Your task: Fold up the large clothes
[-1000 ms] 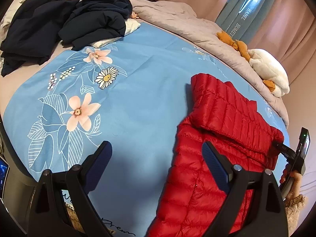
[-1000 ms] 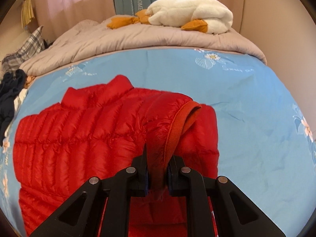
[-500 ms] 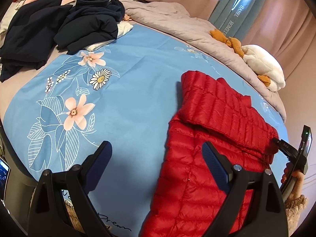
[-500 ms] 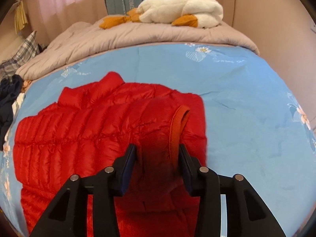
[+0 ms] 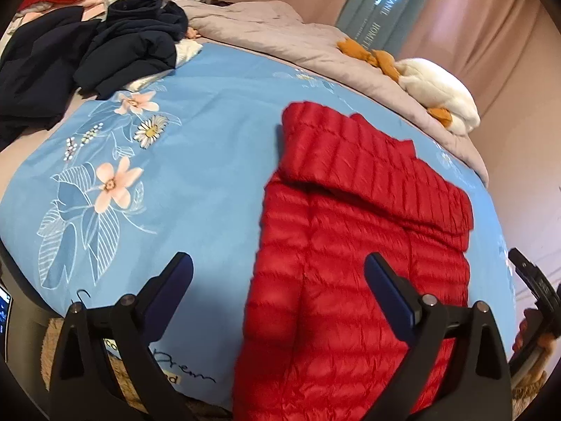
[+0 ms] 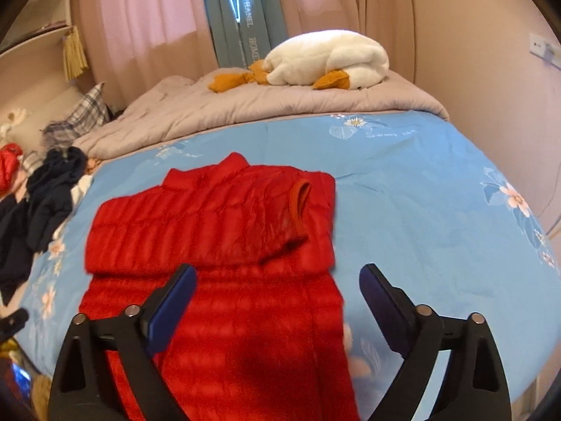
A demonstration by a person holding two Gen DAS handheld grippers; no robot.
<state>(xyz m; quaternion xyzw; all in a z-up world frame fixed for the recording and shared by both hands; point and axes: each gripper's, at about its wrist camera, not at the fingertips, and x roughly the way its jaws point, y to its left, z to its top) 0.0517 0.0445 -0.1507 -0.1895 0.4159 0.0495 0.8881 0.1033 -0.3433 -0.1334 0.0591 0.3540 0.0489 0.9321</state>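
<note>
Red jacket (image 6: 217,280) lying flat on the blue sheet (image 6: 403,182), collar toward the far side, hem hanging off the near edge of the bed; both sleeves are laid across the chest, the upper one ending in an orange-lined cuff (image 6: 299,200) near the jacket's right edge. Right gripper (image 6: 277,287) hovers above the lower body of the jacket with its jaws spread wide and nothing between them; left gripper (image 5: 278,280) is likewise spread and empty, poised over the jacket's left edge, one finger over bare sheet. The sleeve fold appears complete, and the likely remaining step is a fold of the hem toward the collar. Risks, as judged from this arrangement: the quilted shell looks slick and springy, so the folded sleeves may slide or puff open once the body is lifted, particularly if the two grippers rise unevenly. A pinch taking only the top layer would drag the sleeve out of place and leave the back panel behind. The overhanging hem adds weight that could pull the jacket toward the near edge. Dark clothes (image 5: 87,59) lie at the far left, and a plush duck (image 6: 326,59) on the grey quilt (image 6: 245,112) at the far side, all well apart from the jacket.
</note>
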